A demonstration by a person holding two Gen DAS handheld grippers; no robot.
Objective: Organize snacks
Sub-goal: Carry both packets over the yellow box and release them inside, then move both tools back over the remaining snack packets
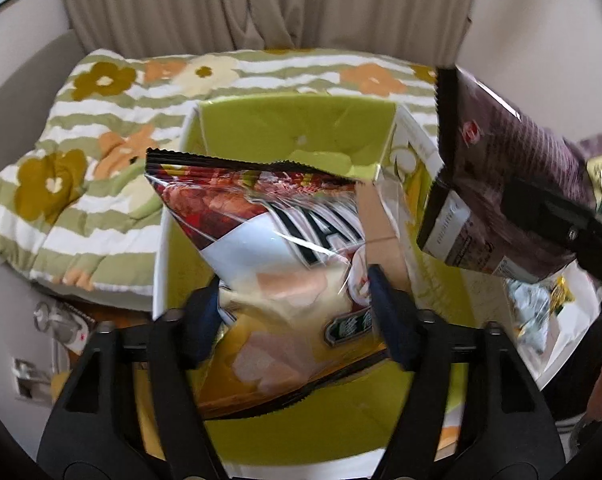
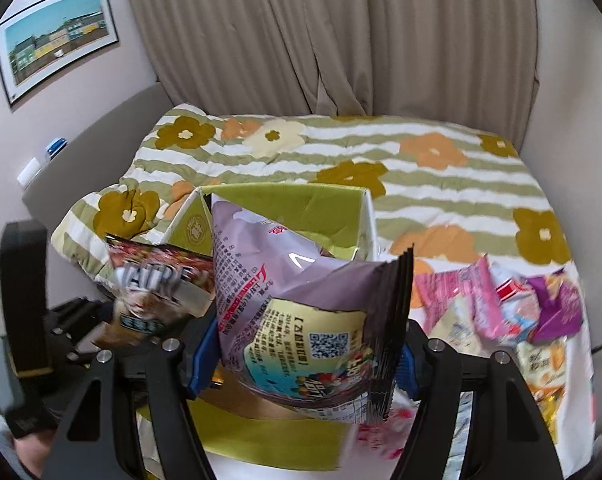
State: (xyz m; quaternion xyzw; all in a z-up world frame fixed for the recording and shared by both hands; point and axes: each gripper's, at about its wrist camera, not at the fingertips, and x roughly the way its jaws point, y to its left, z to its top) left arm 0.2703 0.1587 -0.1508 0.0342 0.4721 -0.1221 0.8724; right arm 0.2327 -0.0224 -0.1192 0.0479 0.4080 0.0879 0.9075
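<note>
A red, white and gold chip bag [image 1: 269, 240] hangs over an open cardboard box with a green inside [image 1: 301, 120]. It sits between the fingers of my left gripper [image 1: 297, 320], which stand at its sides without pinching it, so the gripper is open. My right gripper [image 2: 305, 360] is shut on a purple snack bag [image 2: 301, 304] with a yellow label, held just to the right of the box [image 2: 301, 204] and above its near rim. In the left wrist view that purple bag [image 1: 501, 184] shows at the right. The chip bag [image 2: 153, 292] appears at the left of the right wrist view.
The box rests on a bed with a green-striped flowered blanket [image 2: 421, 184]. A pile of several loose snack packets [image 2: 521, 312] lies on a white sheet right of the box. Beige curtains [image 2: 301, 40] hang behind, and a dark stand [image 2: 25, 292] is at the left.
</note>
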